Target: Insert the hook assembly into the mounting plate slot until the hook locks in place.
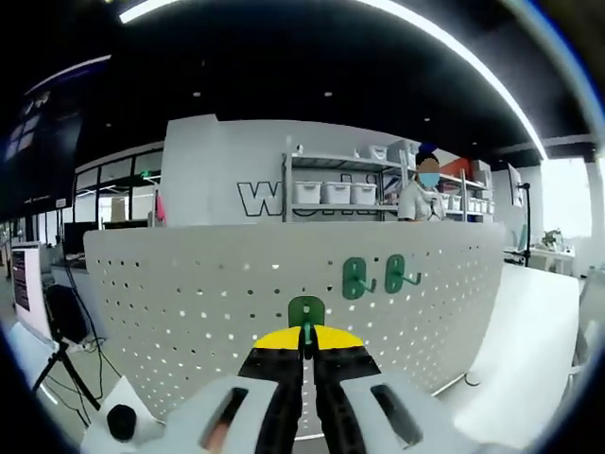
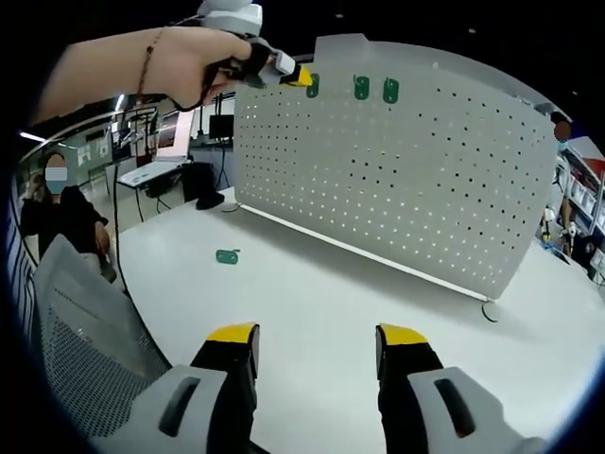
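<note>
White, smooth tabletop (image 2: 312, 322) spreads under both tools, matte and flat. Nearest, in the right gripper view, the right gripper (image 2: 317, 350) hangs over the table with its yellow-tipped black jaws spread wide apart, nothing between them. A little farther, a small green hook (image 2: 227, 256) lies flat on the table, well apart from everything else. Beyond it stands a pegboard (image 2: 425, 170), a pale sheet of metal dotted with rows of small round holes, upright and gently curved.

In the left gripper view, the left gripper (image 1: 305, 352) has its jaws pinched together on a green hook piece (image 1: 305, 312), a flat rounded tab, held right up against the board; whether it has entered a hole I cannot tell. Two more green hooks (image 1: 376, 276) hang on the board just up and to the right. Behind, metal shelves (image 1: 331, 189) carry white plastic bins (image 1: 336, 193).
</note>
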`<action>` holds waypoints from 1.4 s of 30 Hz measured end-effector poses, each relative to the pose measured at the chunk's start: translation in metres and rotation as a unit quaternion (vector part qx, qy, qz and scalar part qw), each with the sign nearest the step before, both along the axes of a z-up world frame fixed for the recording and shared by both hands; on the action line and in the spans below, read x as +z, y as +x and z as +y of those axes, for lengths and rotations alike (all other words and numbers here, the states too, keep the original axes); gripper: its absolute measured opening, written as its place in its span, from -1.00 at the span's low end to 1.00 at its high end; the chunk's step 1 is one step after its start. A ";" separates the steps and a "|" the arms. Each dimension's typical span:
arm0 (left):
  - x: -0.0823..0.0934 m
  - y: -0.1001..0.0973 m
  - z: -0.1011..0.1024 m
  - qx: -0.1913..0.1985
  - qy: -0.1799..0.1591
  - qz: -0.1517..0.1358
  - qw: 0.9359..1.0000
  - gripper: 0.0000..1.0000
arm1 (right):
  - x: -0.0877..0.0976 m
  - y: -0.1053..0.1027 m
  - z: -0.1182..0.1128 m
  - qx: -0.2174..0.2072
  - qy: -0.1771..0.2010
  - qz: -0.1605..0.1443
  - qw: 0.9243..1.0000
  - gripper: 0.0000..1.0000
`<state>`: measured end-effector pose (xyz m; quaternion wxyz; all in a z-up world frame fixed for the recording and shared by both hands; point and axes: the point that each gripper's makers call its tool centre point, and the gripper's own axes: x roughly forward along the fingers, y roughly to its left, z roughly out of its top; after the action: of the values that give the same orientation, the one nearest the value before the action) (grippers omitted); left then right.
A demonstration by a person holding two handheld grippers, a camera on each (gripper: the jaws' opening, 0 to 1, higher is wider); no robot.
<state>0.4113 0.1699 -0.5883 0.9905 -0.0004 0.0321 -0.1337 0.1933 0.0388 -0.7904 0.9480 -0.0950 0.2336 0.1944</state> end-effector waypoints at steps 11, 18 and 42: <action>0.014 0.024 -0.007 0.023 0.014 -0.019 0.999 -0.97 | 0.000 0.000 0.000 0.001 0.001 0.002 1.000 -0.10; 0.018 0.037 -0.009 0.031 0.009 -0.017 0.999 -0.97 | 0.000 0.001 -0.003 -0.003 0.000 0.001 1.000 -0.11; 0.007 0.054 -0.012 0.054 -0.008 0.010 0.998 -0.97 | -0.002 0.001 -0.003 -0.004 0.006 0.005 1.000 -0.14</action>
<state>0.4654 0.1582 -0.5817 0.9959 -0.0110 0.0414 -0.0800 0.1943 0.0362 -0.7921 0.9481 -0.0873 0.2378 0.1923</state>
